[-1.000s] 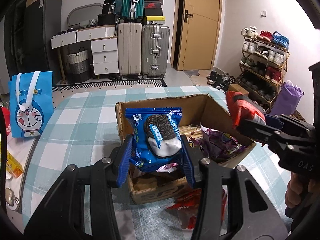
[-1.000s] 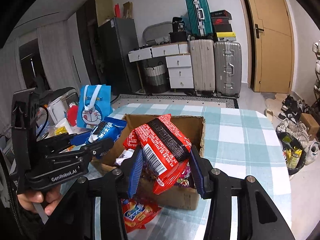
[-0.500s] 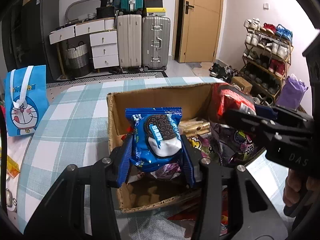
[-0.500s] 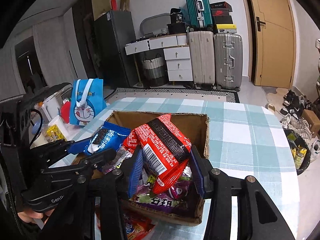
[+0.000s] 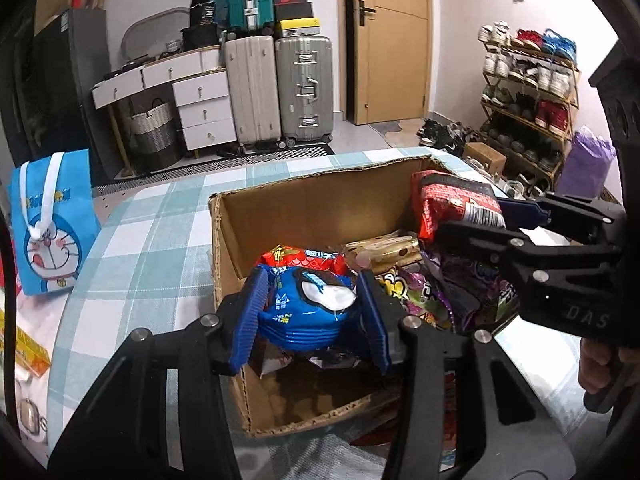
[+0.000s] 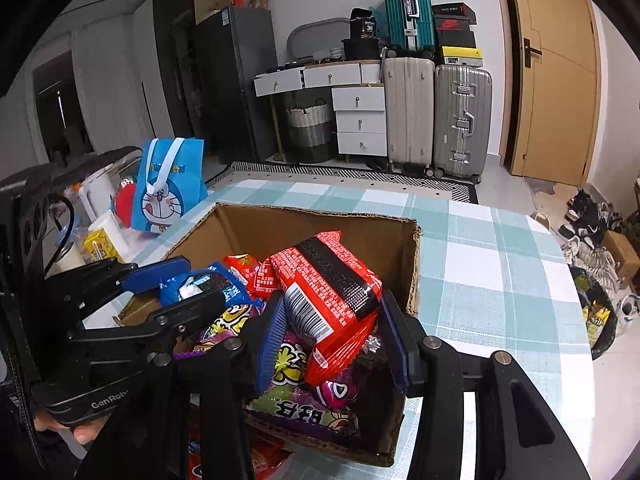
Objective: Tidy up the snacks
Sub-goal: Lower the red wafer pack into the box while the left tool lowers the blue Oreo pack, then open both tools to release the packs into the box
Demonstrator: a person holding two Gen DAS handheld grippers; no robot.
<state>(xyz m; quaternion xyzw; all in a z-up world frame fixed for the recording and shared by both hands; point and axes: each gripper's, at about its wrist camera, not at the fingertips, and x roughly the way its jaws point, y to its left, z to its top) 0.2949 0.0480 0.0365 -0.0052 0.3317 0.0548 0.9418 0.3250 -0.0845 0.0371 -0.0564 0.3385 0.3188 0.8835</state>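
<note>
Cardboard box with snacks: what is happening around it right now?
A person is packing snacks with two handheld tongs. The left tongs are shut on a blue cookie packet, held low inside the cardboard box. The right tongs are shut on a red snack packet over the purple packets already in the box. Neither packet is released yet.

Setting: a lived-in home room. Suitcases point(image 5: 280, 92) are standing against the far wall beside a drawer unit point(image 5: 204, 108); a shoe rack point(image 5: 528, 92) is occupying the right wall near a wooden door point(image 5: 388, 40).
</note>
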